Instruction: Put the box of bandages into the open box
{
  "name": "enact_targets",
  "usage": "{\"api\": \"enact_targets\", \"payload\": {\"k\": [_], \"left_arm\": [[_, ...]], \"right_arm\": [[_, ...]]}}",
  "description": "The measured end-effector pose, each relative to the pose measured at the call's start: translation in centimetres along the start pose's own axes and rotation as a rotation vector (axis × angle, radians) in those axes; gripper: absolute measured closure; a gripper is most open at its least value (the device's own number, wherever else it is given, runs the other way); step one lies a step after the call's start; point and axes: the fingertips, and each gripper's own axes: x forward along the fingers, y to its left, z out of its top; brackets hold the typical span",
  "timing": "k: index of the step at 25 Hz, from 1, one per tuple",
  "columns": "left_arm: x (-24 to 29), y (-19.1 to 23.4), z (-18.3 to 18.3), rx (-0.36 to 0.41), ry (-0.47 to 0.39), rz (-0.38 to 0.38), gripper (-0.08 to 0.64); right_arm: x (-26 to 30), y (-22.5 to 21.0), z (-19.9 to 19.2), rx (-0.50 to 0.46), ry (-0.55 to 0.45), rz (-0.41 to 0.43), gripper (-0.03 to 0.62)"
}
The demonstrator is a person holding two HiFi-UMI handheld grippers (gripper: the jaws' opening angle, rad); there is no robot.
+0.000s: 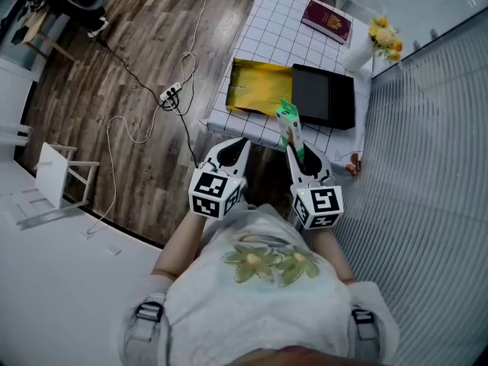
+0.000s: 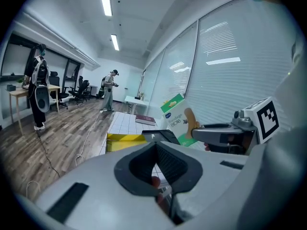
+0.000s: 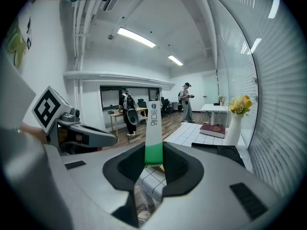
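The box of bandages (image 1: 288,120) is green and white, and it stands upright in my right gripper (image 1: 293,148), which is shut on its lower end. This box (image 3: 153,126) rises between the dark pads (image 3: 175,164) in the right gripper view. It hangs just before the near edge of the table (image 1: 267,21). The open black box (image 1: 345,97) lies on the table beyond it, to the right. My left gripper (image 1: 235,148) hovers beside the right one, short of the table, shut and with nothing in it. The left gripper view shows the bandage box (image 2: 176,120) held by the right gripper (image 2: 225,134).
A yellow bag (image 1: 259,88) lies left of the black box. A dark red booklet (image 1: 326,20) and a white vase of yellow flowers (image 1: 379,40) sit at the table's far end. Cables and a power strip (image 1: 171,94) run over the wooden floor; a glass wall with blinds (image 1: 427,128) stands on the right.
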Motion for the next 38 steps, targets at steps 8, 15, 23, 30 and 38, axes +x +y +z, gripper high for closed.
{"api": "enact_targets", "payload": {"k": [8, 15, 23, 30, 38], "left_arm": [[2.4, 4.1, 3.2, 0.016, -0.009, -0.018, 0.552], [3.4, 7.9, 4.7, 0.009, 0.0, -0.032, 0.552], [4.1, 11.3, 4.6, 0.018, 0.033, -0.055, 0.553], [5.1, 12.6, 3.5, -0.075, 0.071, -0.071, 0.553], [7.9, 13.3, 4.3, -0.079, 0.065, -0.079, 0.552]], "right_arm": [[3.8, -1.8, 2.4, 0.008, -0.02, -0.05, 0.506], [7.4, -2.0, 3.4, 0.014, -0.011, -0.086, 0.506], [10.8, -2.3, 3.6, 0.029, 0.001, -0.13, 0.506], [12.4, -2.7, 3.1, 0.033, 0.035, -0.132, 0.506], [14.4, -4.0, 2.1, 0.018, 0.071, -0.122, 0.506]]}}
